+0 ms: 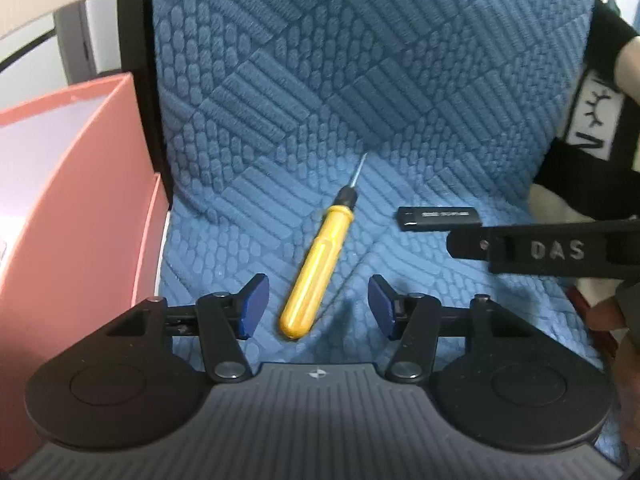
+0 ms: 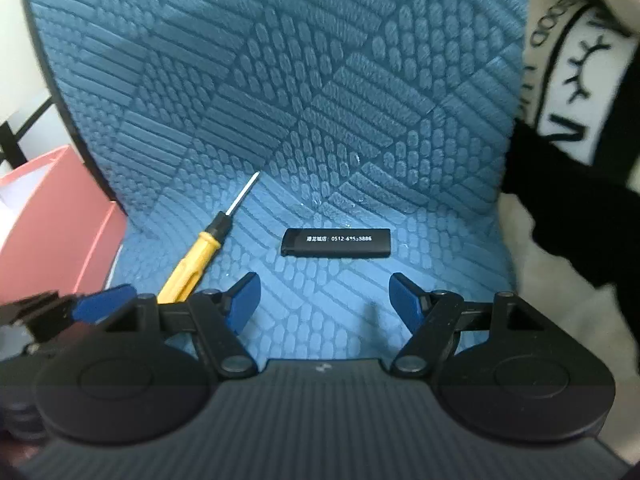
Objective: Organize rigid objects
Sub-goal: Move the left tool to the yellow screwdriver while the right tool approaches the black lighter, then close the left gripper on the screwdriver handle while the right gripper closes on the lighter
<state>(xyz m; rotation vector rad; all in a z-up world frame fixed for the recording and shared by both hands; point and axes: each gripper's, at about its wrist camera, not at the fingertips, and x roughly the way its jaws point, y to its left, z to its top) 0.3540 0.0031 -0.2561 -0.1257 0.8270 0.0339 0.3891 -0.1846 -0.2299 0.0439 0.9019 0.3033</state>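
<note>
A yellow-handled screwdriver (image 1: pixel 316 258) lies on the blue quilted seat cushion (image 1: pixel 340 80), tip pointing away. My left gripper (image 1: pixel 318 304) is open, its blue pads on either side of the handle's near end, not touching it. A black lighter with white print (image 2: pixel 335 242) lies flat on the cushion, just ahead of my right gripper (image 2: pixel 324 300), which is open and empty. The screwdriver also shows in the right wrist view (image 2: pixel 200 252), and the lighter in the left wrist view (image 1: pixel 438 218). The right gripper's black body (image 1: pixel 552 250) reaches in from the right.
A pink open box (image 1: pixel 76 184) stands left of the cushion; it also shows in the right wrist view (image 2: pixel 52 216). A black and white cloth (image 2: pixel 576 92) lies along the right edge. The cushion curves up into a backrest behind the objects.
</note>
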